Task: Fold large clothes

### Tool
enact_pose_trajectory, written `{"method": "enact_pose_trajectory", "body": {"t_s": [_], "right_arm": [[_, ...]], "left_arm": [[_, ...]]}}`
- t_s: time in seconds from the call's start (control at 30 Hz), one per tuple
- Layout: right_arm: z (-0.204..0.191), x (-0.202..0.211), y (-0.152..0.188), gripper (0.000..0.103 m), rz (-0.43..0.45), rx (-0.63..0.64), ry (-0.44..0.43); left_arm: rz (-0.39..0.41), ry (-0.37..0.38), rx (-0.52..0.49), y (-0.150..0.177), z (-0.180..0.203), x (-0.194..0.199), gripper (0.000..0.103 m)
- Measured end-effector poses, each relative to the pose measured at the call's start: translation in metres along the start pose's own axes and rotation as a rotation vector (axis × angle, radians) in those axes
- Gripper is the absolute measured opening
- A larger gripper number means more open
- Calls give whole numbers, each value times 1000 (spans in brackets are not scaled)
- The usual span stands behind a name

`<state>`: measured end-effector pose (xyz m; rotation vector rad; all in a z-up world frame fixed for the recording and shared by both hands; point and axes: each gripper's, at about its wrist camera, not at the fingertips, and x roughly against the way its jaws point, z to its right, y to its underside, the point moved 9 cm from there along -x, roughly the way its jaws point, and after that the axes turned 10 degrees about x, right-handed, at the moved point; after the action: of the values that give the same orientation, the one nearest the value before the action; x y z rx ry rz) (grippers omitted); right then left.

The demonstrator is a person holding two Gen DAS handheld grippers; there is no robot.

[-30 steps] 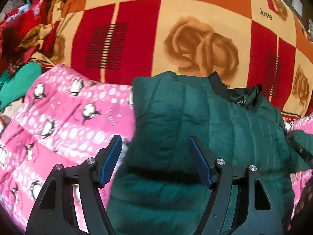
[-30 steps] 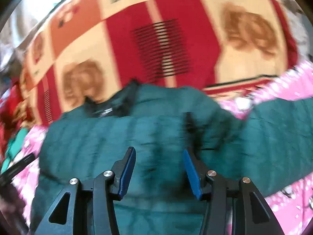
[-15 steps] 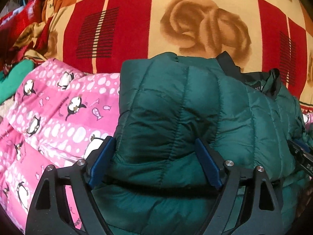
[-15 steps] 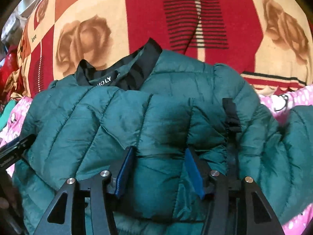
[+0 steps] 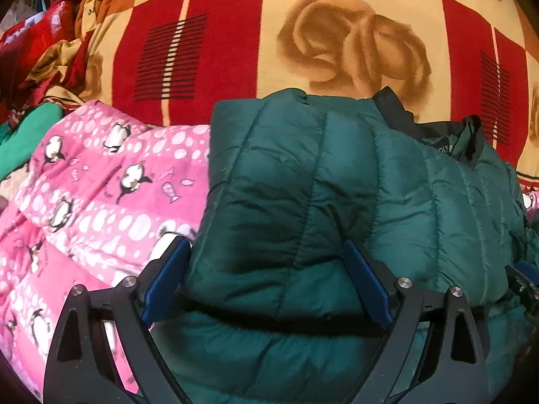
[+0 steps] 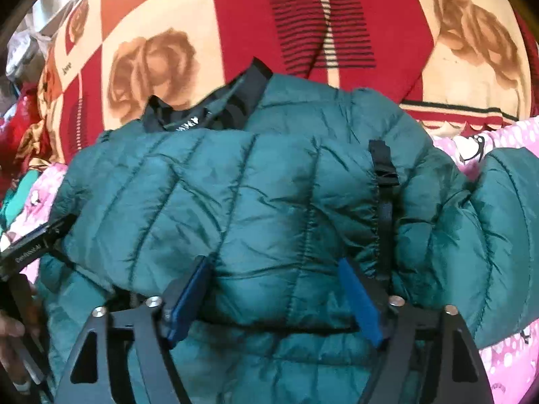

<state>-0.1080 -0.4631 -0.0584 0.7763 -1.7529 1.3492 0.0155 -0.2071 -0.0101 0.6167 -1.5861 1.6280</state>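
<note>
Your left gripper [image 5: 266,279] and right gripper [image 6: 273,289] each have their fingers wide apart around a puffy fold of the green jacket [image 5: 337,185], which lies on the pink penguin blanket [image 5: 101,185].

The word "love" stands in small dark lowercase letters on the rose-patterned blanket [image 5: 353,43], twice in the left wrist view: once near the upper left on a cream square, once near the upper right on a cream square beside a red one. In the right wrist view the same word shows on the blanket [image 6: 387,17] at the far left, turned sideways and only just legible. A label inside the black collar of the green puffer jacket [image 5: 337,185] carries pale capital letters, of which only "OLY" can be made out (the rest is hidden by the fold). In the right wrist view that collar label on the jacket [image 6: 269,202] is too blurred to read, as is the pale lettering on the other gripper's black body at the left edge.
</note>
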Motion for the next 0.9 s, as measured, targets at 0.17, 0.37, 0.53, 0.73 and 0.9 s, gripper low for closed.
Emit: {"method": "enact_pose_trajectory", "body": {"t_s": [0.17, 0.37, 0.53, 0.73, 0.9], "right_arm": [[-4, 29, 0, 78, 54, -29, -10], [0, 60, 6, 78, 91, -72, 14], [7, 75, 18, 89, 94, -77, 81], [14, 95, 30, 90, 107, -106, 94], [15, 114, 38, 90, 112, -100, 116]], "left_arm": [[9, 22, -1, 6, 2, 29, 92], [98, 43, -36, 11, 17, 74, 92], [117, 70, -65, 25, 35, 98, 92], [133, 86, -95, 40, 50, 120, 92], [145, 100, -97, 53, 54, 141, 92]]}}
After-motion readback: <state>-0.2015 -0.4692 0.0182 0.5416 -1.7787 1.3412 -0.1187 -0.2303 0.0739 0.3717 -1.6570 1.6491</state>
